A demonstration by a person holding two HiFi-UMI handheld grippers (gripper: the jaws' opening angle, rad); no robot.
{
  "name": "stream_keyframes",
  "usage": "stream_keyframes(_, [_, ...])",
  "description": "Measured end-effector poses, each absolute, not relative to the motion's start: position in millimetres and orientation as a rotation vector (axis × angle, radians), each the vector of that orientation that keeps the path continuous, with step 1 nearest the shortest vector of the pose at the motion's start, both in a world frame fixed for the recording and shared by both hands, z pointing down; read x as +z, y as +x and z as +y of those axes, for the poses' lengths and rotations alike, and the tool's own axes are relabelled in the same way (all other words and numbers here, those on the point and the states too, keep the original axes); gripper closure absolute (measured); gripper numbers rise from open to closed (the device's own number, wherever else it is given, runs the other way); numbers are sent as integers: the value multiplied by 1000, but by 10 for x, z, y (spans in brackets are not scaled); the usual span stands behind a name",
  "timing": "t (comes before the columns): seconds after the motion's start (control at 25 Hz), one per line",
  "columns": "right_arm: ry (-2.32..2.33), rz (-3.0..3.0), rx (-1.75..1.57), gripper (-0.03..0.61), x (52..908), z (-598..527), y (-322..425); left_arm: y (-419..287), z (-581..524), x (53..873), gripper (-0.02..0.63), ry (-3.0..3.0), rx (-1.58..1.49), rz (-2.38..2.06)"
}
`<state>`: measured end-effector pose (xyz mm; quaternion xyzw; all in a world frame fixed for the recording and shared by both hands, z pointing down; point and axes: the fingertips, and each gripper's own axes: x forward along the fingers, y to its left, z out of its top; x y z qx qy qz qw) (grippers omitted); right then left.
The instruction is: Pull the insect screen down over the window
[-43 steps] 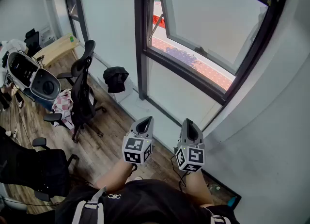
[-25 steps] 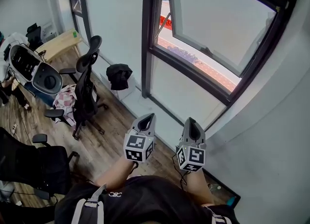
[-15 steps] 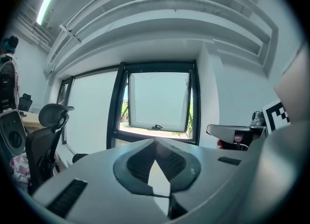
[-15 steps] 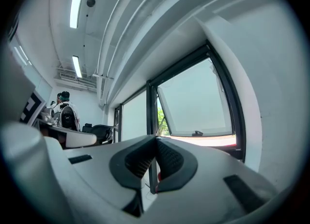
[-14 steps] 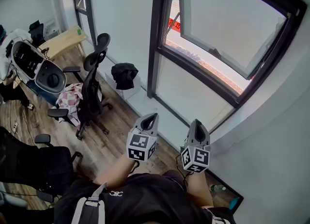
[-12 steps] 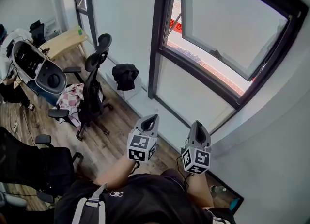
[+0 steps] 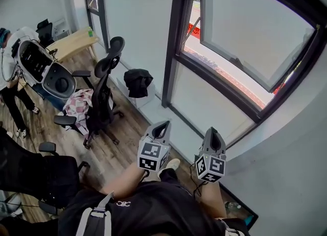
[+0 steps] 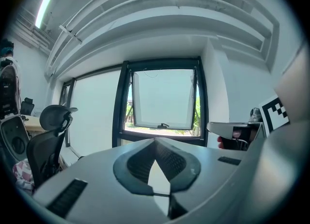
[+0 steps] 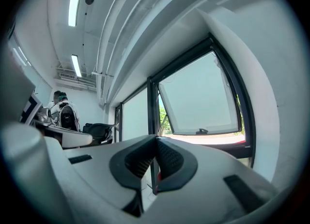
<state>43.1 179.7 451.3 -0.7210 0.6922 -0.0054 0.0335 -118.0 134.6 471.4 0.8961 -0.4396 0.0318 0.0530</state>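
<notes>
Work had not begun: the window [image 7: 240, 41] stood open with no screen in sight, and the left gripper [image 7: 162, 125] and right gripper [image 7: 213, 132] hung low, far from it, both clenched on nothing.

The window [image 7: 245, 30] is cropped above; 1 floor object [image 7: 231, 207], maybe a bottle, blurs.

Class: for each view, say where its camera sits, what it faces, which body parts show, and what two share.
Head view: on the head, facing down at floor and window; forearms, left gripper, right gripper.
Left gripper view: on that gripper, facing the window; own shut jaws.
Right gripper view: likewise, facing window; own shut jaws.
Shared: the open window.
</notes>
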Motion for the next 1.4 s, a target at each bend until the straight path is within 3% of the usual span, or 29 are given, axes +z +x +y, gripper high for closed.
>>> stream_keyframes(0.72, [-2231,2126,-59,574,4762,320,833,-816,-102,5005,601,2716,166,-1337])
stream_keyframes(1.4, [-2309,2019,-80,574,4673,-1250,2018,420,-1865,4884,601,2787,221,-1226])
